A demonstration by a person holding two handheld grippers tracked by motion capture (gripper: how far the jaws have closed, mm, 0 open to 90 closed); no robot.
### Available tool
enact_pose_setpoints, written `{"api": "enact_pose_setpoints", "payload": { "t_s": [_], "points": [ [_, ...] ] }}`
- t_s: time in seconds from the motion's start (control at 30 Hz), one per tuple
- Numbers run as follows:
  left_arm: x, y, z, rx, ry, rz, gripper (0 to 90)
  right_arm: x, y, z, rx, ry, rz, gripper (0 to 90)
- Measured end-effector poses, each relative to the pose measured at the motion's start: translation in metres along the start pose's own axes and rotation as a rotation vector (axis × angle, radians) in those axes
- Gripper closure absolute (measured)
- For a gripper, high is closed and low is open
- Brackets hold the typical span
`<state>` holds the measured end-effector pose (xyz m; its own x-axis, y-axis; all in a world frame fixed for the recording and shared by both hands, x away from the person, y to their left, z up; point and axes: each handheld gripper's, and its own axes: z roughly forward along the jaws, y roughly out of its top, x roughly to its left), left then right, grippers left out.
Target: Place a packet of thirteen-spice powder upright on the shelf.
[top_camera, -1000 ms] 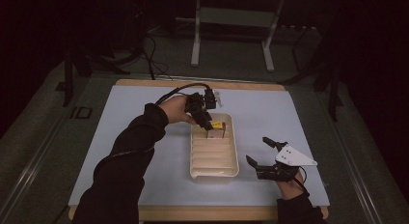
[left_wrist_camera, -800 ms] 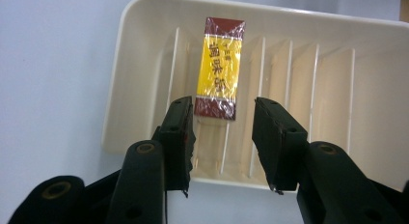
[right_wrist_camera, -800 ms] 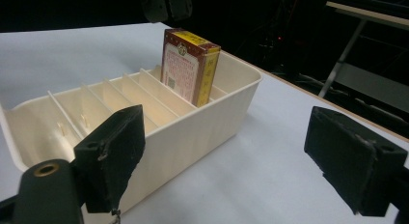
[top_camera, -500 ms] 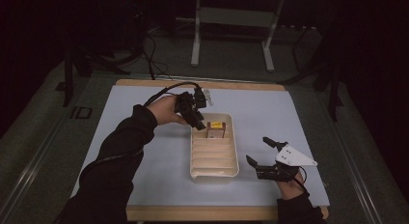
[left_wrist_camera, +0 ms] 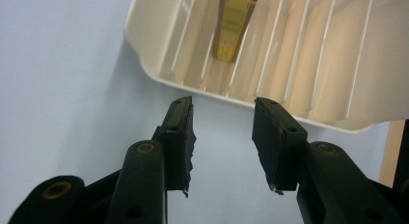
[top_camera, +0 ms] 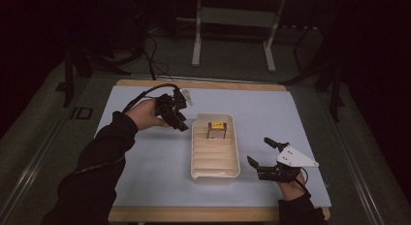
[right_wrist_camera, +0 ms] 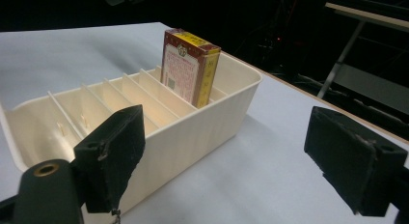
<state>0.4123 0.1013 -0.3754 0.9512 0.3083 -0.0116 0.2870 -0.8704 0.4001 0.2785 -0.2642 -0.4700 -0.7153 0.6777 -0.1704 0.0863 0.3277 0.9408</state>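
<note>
The table [top_camera: 145, 152] carries a cream slotted tray [top_camera: 215, 172] at its middle. A small red and yellow box [top_camera: 217, 130] stands upright in one of the tray's far slots. The left tongs [top_camera: 175, 114], over the box a second ago, have drawn off to the tray's left and now hang empty, jaws a little apart. That suggests the box has been placed and let go. The right tongs [top_camera: 264, 152] rest wide apart, just right of the tray.

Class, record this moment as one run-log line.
box: upright in tray | left gripper: empty beside tray | right gripper: open, empty
</note>
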Motion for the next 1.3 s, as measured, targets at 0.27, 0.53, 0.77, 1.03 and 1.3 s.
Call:
{"api": "enact_pose_setpoints", "payload": {
  "t_s": [0.27,0.53,0.77,1.03,1.3],
  "points": [
    [-0.003,-0.02,-0.007,0.028,0.041,-0.071,59.4,0.0,0.0,0.0,0.003,-0.001,0.001,14.3],
    [-0.007,-0.047,-0.016,0.002,0.052,-0.134,50.8,0.001,0.0,0.001,0.009,-0.002,0.003,14.3],
    [-0.009,-0.074,-0.02,-0.06,0.074,-0.207,31.3,0.001,0.0,0.001,0.007,-0.004,0.003,14.3],
    [-0.022,-0.096,-0.016,-0.102,0.119,-0.278,1.5,0.001,0.0,0.001,0.009,-0.003,0.005,14.3],
    [-0.038,-0.108,-0.007,-0.172,0.144,-0.377,1.5,0.001,0.0,0.0,0.008,-0.005,0.004,14.4]
  ]
}}
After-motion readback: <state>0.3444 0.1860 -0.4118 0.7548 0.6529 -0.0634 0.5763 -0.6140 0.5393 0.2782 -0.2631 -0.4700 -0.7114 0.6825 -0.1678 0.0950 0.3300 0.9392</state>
